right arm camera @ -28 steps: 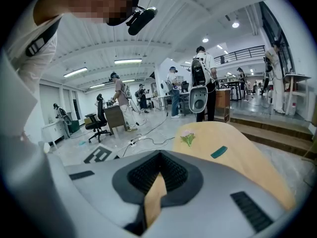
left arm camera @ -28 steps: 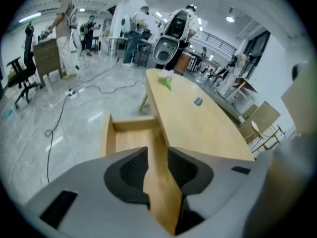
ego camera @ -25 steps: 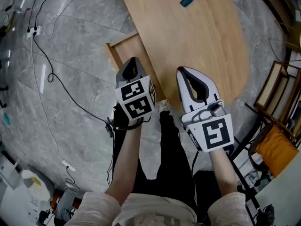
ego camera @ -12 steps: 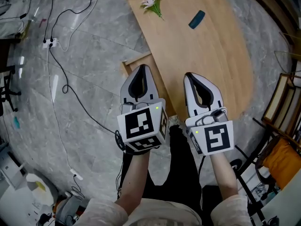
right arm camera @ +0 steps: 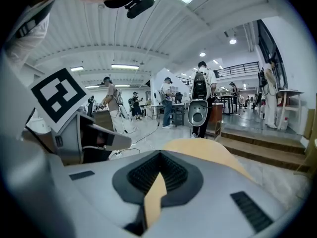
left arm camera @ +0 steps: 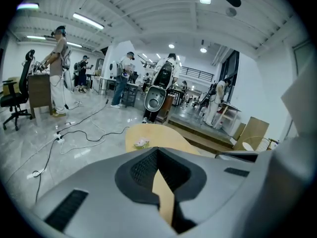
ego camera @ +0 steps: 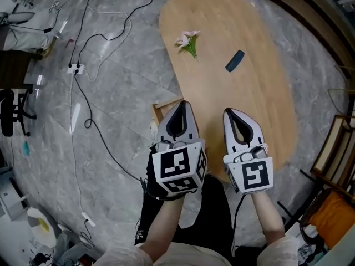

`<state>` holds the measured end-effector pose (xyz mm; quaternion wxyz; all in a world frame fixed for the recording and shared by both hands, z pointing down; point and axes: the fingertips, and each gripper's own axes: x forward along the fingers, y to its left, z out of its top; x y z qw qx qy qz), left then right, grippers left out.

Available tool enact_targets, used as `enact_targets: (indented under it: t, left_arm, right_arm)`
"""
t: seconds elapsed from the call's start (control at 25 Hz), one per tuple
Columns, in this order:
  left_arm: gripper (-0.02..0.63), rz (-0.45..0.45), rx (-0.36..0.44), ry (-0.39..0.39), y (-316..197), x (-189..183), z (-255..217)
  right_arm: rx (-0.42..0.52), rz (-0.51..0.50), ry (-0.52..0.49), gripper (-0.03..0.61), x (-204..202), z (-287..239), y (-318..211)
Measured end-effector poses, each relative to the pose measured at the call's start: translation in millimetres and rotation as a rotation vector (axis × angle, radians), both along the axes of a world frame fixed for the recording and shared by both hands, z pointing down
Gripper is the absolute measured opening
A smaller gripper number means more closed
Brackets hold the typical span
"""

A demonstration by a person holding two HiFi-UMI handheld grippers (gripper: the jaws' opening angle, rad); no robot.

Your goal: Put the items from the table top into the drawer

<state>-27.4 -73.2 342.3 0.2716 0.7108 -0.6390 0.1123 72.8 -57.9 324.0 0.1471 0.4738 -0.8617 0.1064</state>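
Nothing has gone into the drawer [ego camera: 162, 109] yet: it stands pulled out a little at the desk's [ego camera: 260, 32] near left edge, while the small pink flower sprig [ego camera: 188, 41] and the dark blue oblong item [ego camera: 234, 60] both lie on the desk top well beyond the grippers, so the step in hand looks like the reach for the first item. The next move calls for carrying one gripper forward over the desk, opening its jaws and lowering them around an item, the flower being nearer the left side. Both forearms stretch forward side by side, grippers pointing away and slightly down, the left gripper [ego camera: 179, 105] over the drawer corner, the right gripper [ego camera: 232, 113] over the desk's near end; each has its jaws closed on nothing
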Motion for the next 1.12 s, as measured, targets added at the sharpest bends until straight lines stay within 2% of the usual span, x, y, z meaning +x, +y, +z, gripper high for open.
enact_targets:
  t: [0.16, 0.28, 0.44, 0.56, 0.68, 0.76, 0.96, 1.12]
  left_arm:
    - [0.008, 0.052, 0.006, -0.013, -49, 1, 16]
    - [0.008, 0.052, -0.037, 0.015, -84, -5, 38]
    - [0.008, 0.068, -0.08, -0.008, -125, -9, 71]
    - [0.009, 0.051, -0.135, 0.051, -149, -6, 101]
    - [0.132, 0.04, -0.201, 0.119, -173, 3, 136]
    - [0.176, 0.025, -0.259, 0.134, -184, 9, 165]
    - [0.202, 0.026, -0.382, 0.087, -209, 16, 228]
    - [0.202, -0.039, -0.458, 0.063, -224, 8, 252]
  right_arm:
    - [0.008, 0.072, 0.055, 0.006, -1, 9, -34]
    - [-0.016, 0.12, 0.049, 0.005, -10, 21, -58]
    - [-0.064, 0.135, 0.051, 0.005, -26, 36, -79]
    - [-0.067, 0.128, 0.056, 0.005, -32, 41, -91]
    - [-0.079, 0.14, 0.055, 0.005, -29, 44, -97]
    - [-0.089, 0.15, 0.067, 0.005, -23, 46, -97]
    - [-0.12, 0.172, 0.098, 0.005, -9, 57, -90]
    - [-0.149, 0.195, 0.102, 0.005, 0, 67, -86]
